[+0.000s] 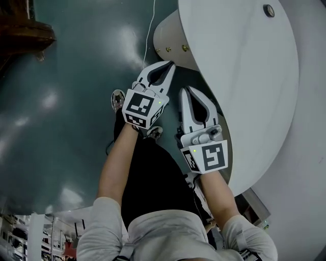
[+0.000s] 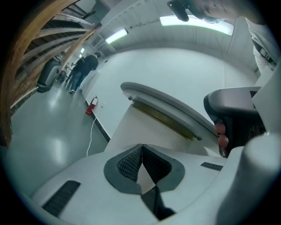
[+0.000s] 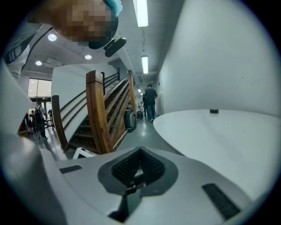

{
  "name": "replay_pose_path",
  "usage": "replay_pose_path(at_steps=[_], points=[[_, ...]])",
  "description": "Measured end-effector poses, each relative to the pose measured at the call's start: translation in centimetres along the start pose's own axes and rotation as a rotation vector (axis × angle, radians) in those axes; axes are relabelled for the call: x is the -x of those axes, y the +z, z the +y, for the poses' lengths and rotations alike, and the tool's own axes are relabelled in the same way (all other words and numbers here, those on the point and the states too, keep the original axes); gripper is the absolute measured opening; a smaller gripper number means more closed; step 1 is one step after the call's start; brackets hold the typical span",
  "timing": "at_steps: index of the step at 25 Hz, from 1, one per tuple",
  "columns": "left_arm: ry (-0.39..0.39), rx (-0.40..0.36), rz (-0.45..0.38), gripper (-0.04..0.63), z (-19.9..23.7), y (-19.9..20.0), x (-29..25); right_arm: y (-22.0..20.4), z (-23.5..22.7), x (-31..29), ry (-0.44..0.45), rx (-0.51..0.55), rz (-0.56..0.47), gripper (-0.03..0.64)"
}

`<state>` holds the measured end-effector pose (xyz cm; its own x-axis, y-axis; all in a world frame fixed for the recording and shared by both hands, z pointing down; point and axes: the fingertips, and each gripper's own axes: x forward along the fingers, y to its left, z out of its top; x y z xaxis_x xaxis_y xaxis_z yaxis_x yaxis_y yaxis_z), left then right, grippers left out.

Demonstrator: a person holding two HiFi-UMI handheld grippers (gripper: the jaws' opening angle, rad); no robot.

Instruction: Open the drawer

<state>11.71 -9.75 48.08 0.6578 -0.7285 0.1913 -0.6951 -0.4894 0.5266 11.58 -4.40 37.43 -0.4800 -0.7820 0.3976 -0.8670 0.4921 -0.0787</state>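
A white curved desk [image 1: 244, 76] fills the right of the head view. Its rounded white body [image 1: 168, 33] under the top carries two small brass knobs [image 1: 184, 48]; I cannot make out a drawer front. My left gripper [image 1: 169, 64] is shut and empty, its tips just below that body near the knobs. My right gripper [image 1: 185, 91] is also shut and empty, beside the desk's edge. The left gripper view has its shut jaws [image 2: 141, 147] aimed at the desk's side and a brass strip [image 2: 163, 119] under the top. In the right gripper view, the shut jaws [image 3: 140, 152] look past the desk top [image 3: 210, 132].
The floor [image 1: 66, 102] is dark and glossy, with a thin white cable [image 1: 150, 30] running to the desk. My feet [image 1: 118, 98] are right by the desk. A small black disc [image 1: 268, 10] sits on the top. A wooden staircase [image 3: 101, 114] and a person [image 3: 150, 101] are farther off.
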Motion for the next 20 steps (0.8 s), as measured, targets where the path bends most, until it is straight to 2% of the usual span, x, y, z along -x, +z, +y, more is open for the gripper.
replay_pose_path(at_steps=[8,13,14,16,20], points=[[-0.082,0.105,0.024,0.006,1.2,-2.4,-3.6,-1.4,0.3,-1.0,0.005,0.029,0.014,0.013],[-0.095,0.17,0.011,0.009,2.1,-3.3,-5.6,-3.3,-0.3,-2.2,-0.005,0.03,0.025,0.012],[-0.103,0.184,0.011,0.026,2.1,-3.5,-6.0,-3.7,-0.4,-2.2,-0.008,0.031,0.028,0.012],[-0.129,0.215,0.01,0.12,1.9,-3.9,-6.6,-4.3,-0.6,-2.0,-0.014,0.037,0.031,0.012],[-0.165,0.268,-0.001,0.165,2.2,-4.3,-7.5,-5.1,-1.1,-2.2,-0.023,0.014,0.03,0.012]])
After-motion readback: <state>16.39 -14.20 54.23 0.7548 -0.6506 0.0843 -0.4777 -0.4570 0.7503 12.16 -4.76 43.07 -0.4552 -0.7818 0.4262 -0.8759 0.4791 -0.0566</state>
